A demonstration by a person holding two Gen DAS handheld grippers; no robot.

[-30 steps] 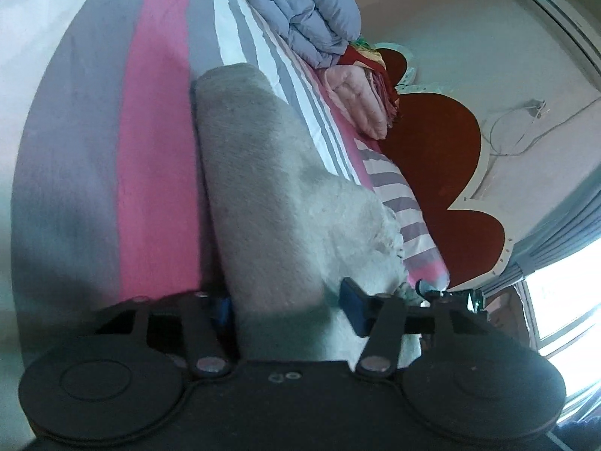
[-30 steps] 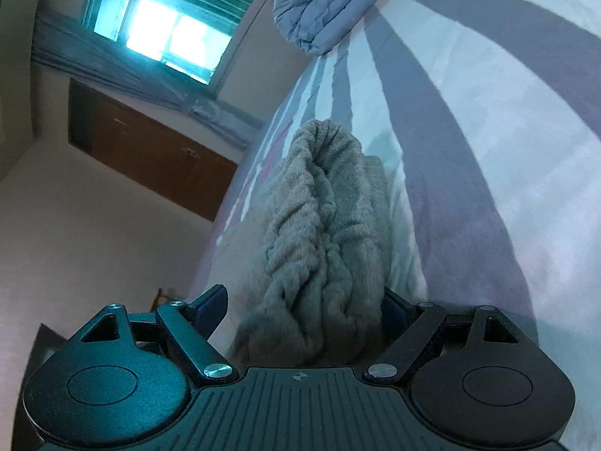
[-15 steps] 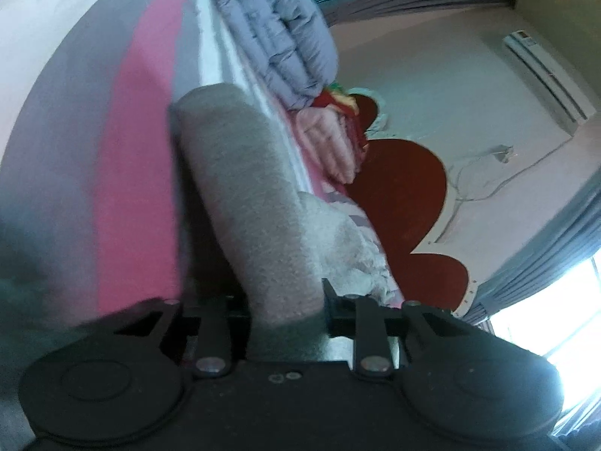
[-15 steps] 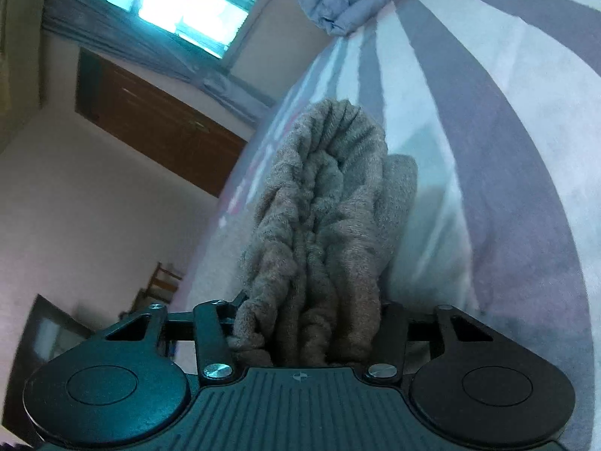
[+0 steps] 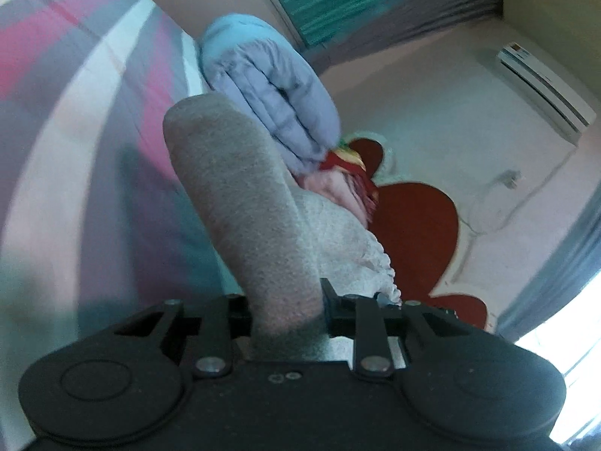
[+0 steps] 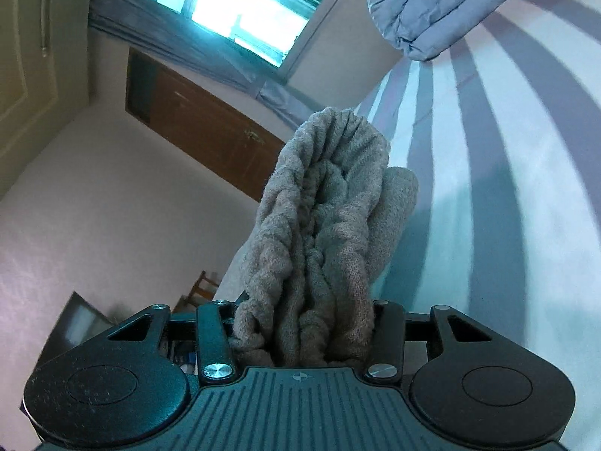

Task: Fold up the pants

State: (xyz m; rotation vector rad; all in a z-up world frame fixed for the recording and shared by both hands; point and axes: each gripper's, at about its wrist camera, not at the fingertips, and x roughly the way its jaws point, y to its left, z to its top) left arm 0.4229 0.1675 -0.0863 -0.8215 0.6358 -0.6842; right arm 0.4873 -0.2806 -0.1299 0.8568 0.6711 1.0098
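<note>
A striped sheet [image 5: 75, 131] is filling the left of the left view and the right of the right view; a folded blue quilt [image 5: 270, 97] is lying at upper centre, pink bedding [image 5: 334, 188] just below it; a red headboard [image 5: 413, 225] is showing centre right; an air conditioner [image 5: 544, 86] is hanging upper right; a wooden door [image 6: 199, 124] and a window [image 6: 244, 11] are showing upper left of the right view.

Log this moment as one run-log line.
step: lift | left gripper: shut on pants | right gripper: shut on pants | bed: below
</note>
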